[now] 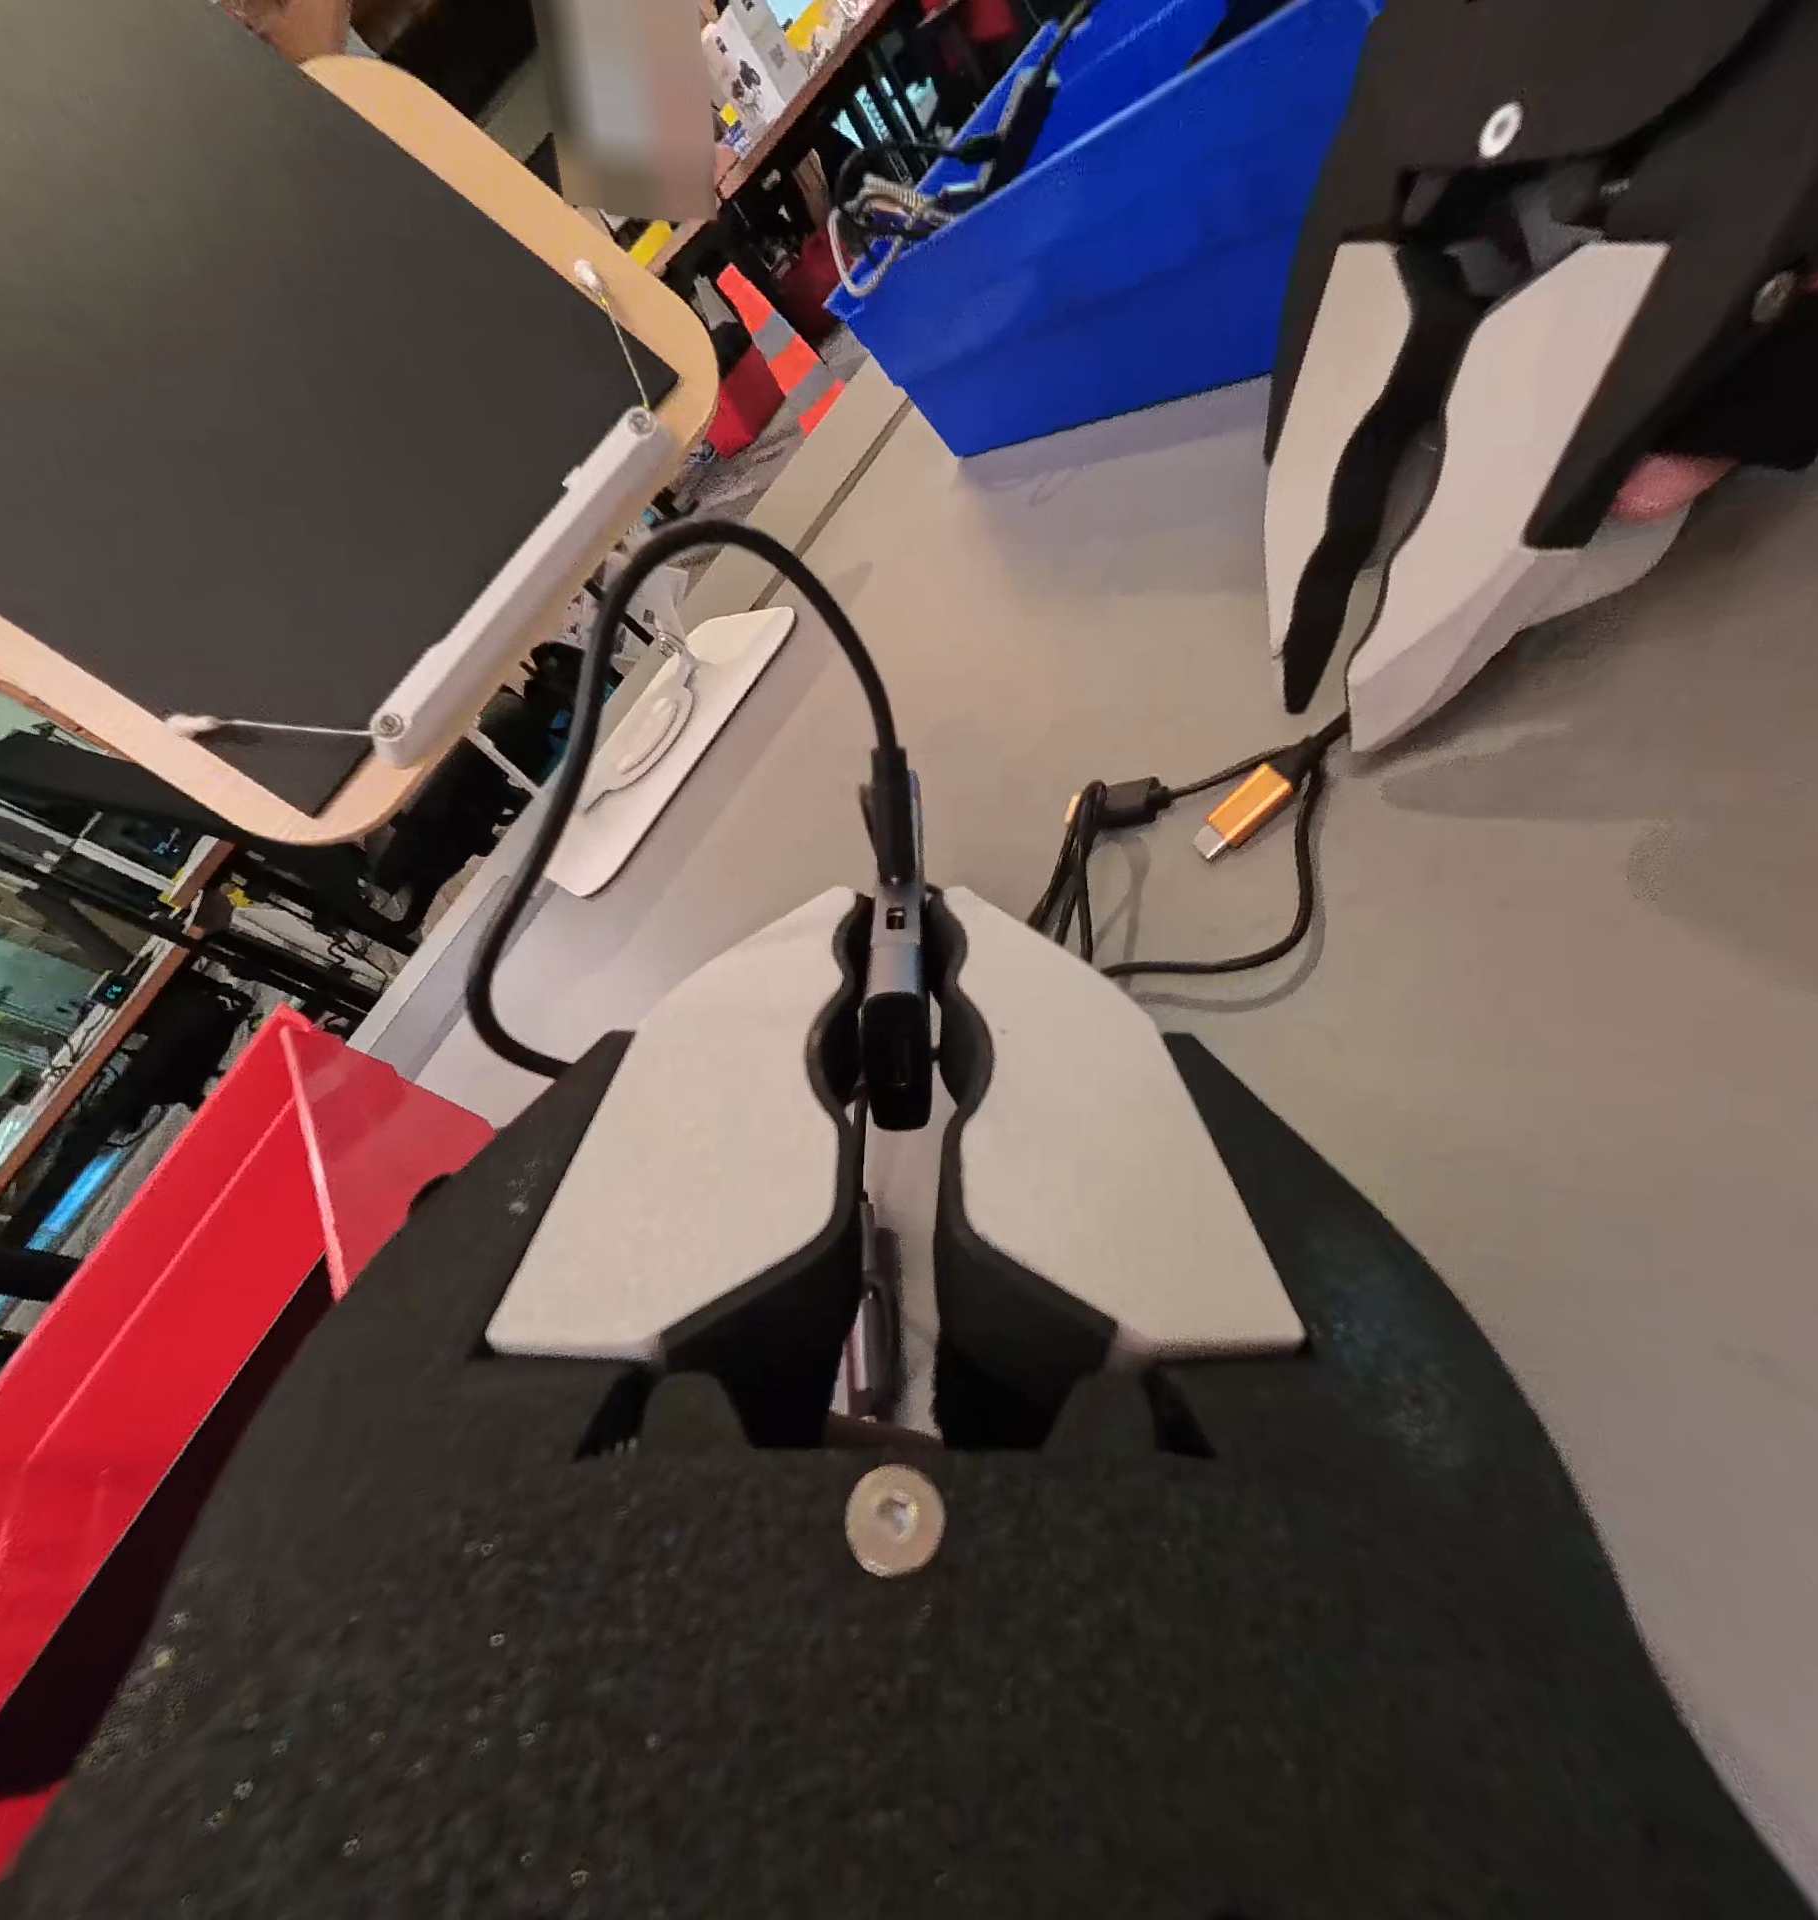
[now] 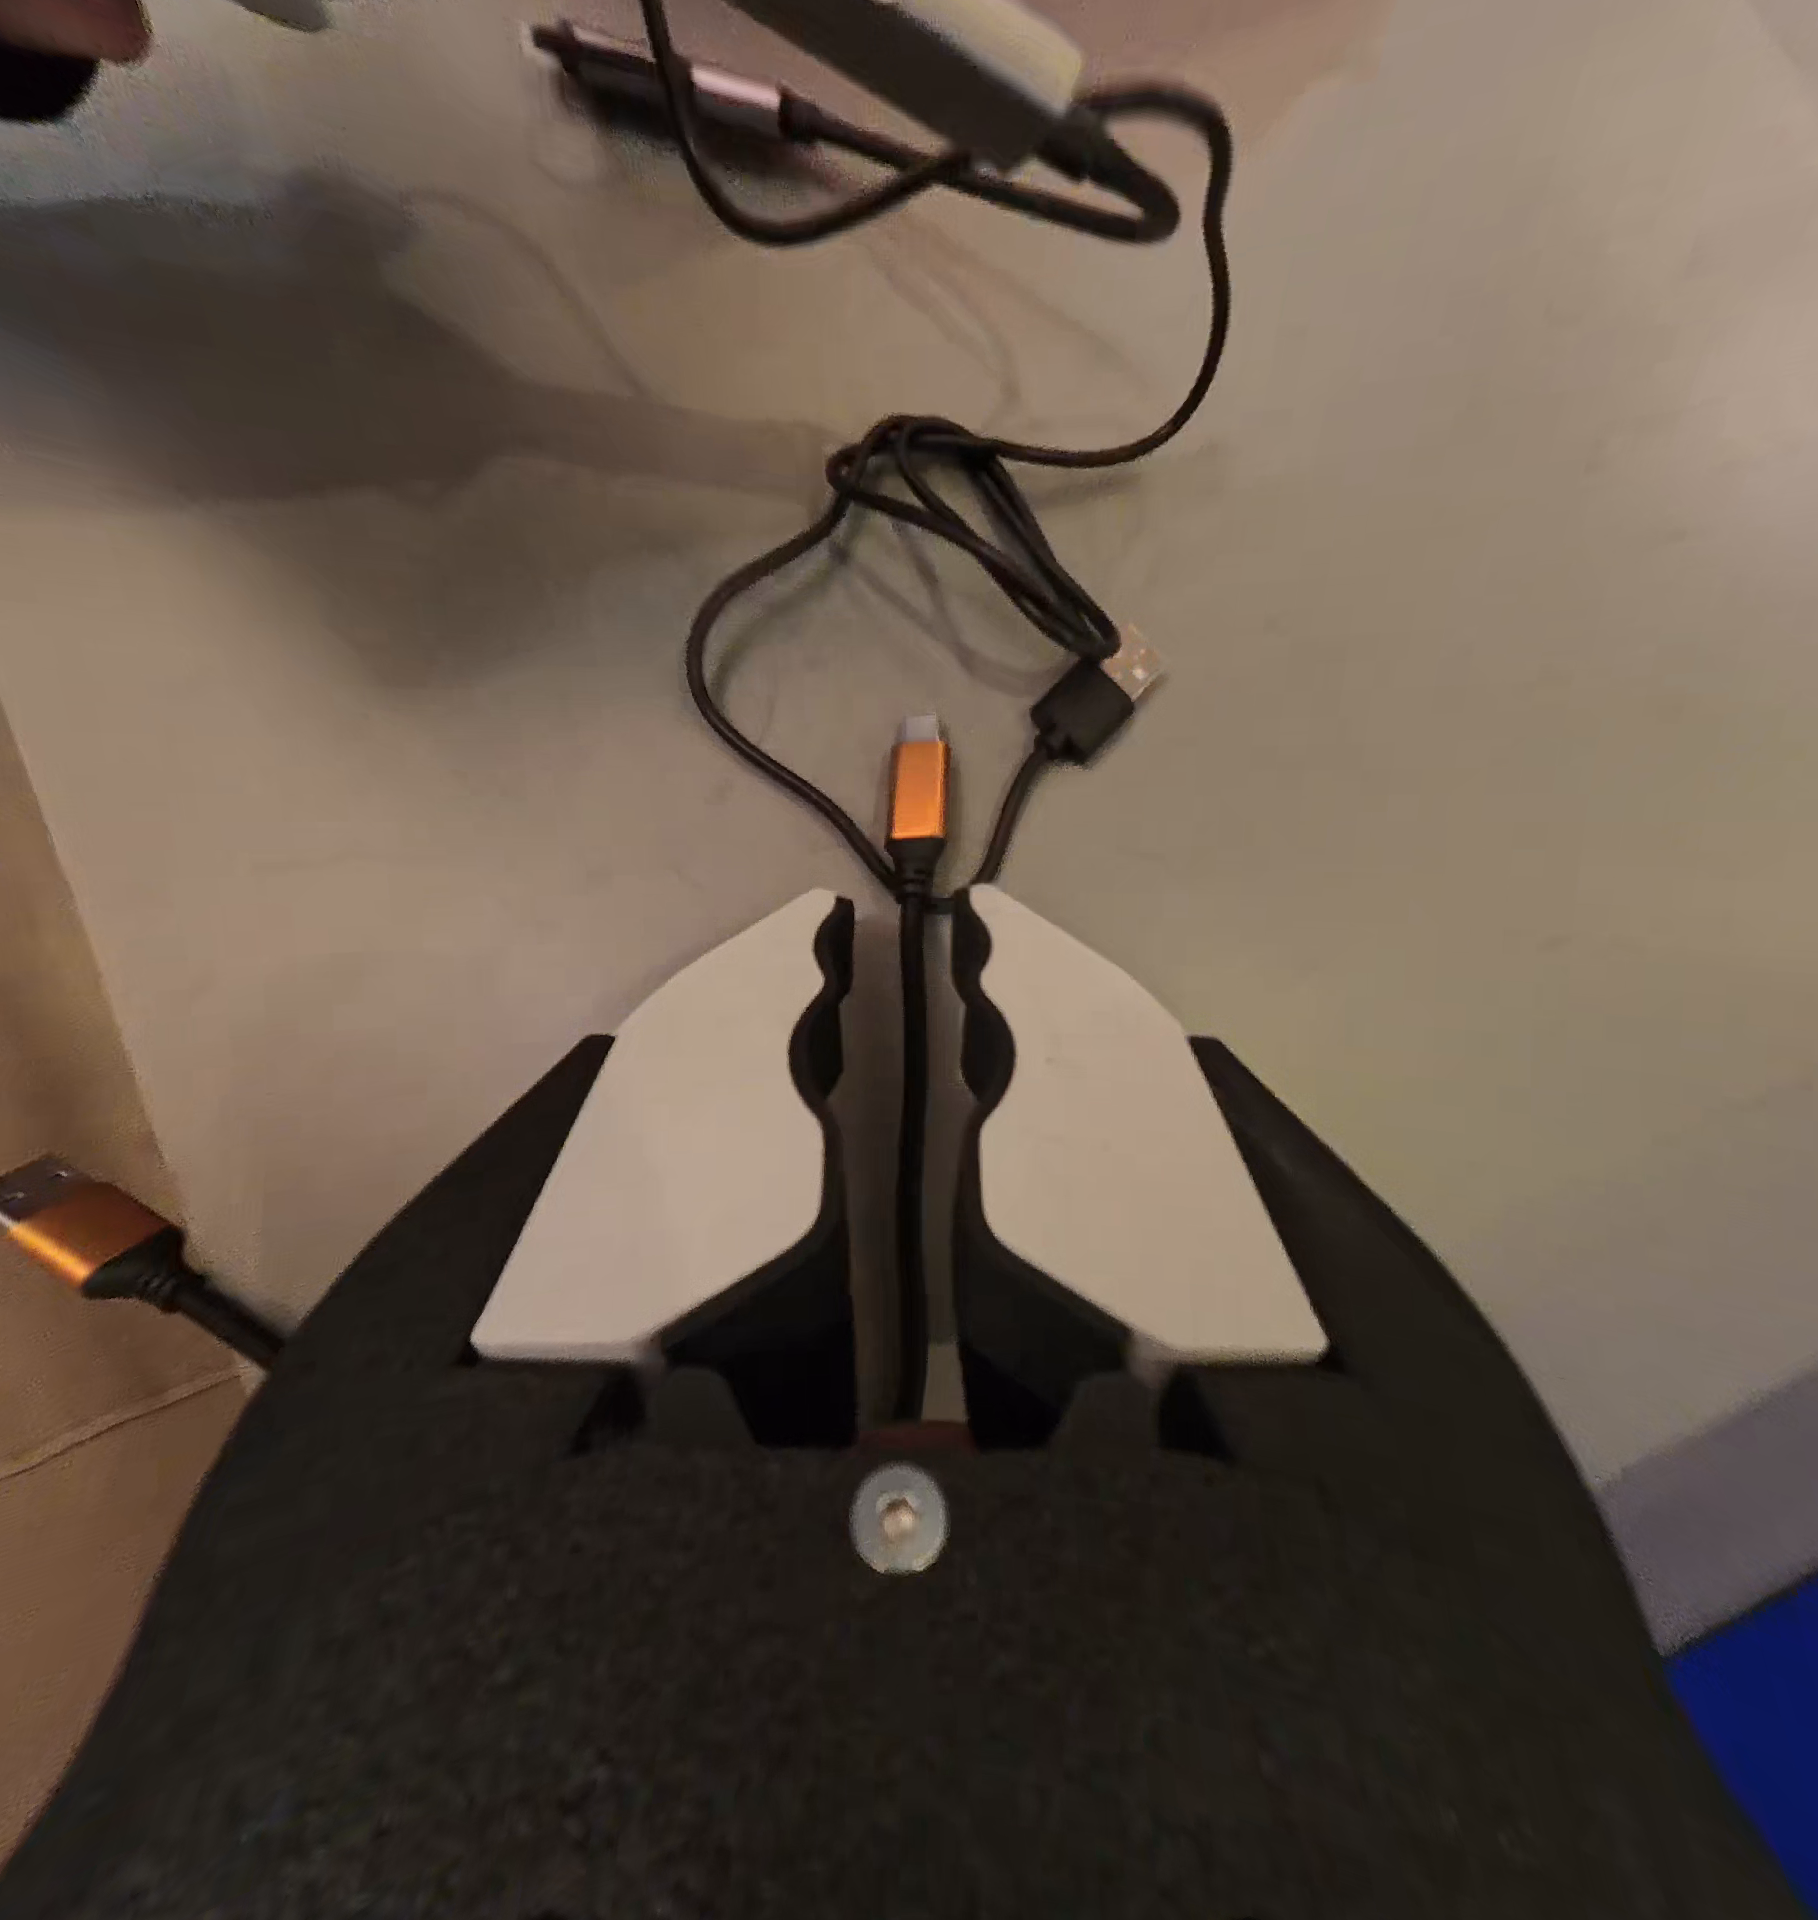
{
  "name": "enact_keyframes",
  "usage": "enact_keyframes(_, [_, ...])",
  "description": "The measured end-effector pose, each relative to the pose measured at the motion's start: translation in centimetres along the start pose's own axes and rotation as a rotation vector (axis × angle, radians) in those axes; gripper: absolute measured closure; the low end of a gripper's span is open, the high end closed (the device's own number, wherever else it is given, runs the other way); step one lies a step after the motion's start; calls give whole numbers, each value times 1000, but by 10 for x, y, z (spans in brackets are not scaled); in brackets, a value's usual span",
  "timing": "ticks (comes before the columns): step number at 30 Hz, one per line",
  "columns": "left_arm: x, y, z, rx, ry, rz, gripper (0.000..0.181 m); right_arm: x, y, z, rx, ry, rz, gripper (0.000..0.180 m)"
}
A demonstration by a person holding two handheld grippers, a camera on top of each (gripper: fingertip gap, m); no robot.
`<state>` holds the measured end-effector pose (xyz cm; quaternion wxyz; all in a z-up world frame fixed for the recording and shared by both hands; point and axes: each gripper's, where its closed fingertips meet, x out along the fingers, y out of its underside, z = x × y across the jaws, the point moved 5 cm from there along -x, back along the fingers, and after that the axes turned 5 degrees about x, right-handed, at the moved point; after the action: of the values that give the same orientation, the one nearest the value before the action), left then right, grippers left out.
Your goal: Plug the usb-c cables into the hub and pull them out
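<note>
The left hand-held gripper (image 1: 892,935) is clamping the hub (image 1: 897,1023) edge-on while the right hand-held gripper (image 2: 910,904), fingers apart, is straddling the cable (image 2: 913,1091) behind the orange plug (image 2: 918,784), risking a floppy, misaligned grasp.

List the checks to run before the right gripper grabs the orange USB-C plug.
1. Left gripper shut on hub: ok.
2. Right gripper straddles black cable: ok.
3. Right gripper closed on that cable: not ok, fingers apart with a gap on each side.
4. Orange USB-C plug lies free on table, beyond the fingertips: ok.
5. Hub port faces the plug: cannot tell.
</note>
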<state>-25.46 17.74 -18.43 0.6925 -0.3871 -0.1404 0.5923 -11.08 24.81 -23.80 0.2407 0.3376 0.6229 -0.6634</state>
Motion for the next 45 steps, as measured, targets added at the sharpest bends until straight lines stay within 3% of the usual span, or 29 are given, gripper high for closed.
enact_keyframes(6, [-1,7,-4,88,-12,-2,172,2,3,-3,0,11,-39,176])
enact_keyframes(13, [8,5,-17,325,-66,62,172,-45,-48,49,85,-211,-70,176])
enact_keyframes(19, [12,-5,-31,479,-92,87,172,-41,-57,57,115,-155,-9,177])
enact_keyframes(45, [13,-11,-40,655,-143,100,172,-39,-47,51,253,-257,0,176])
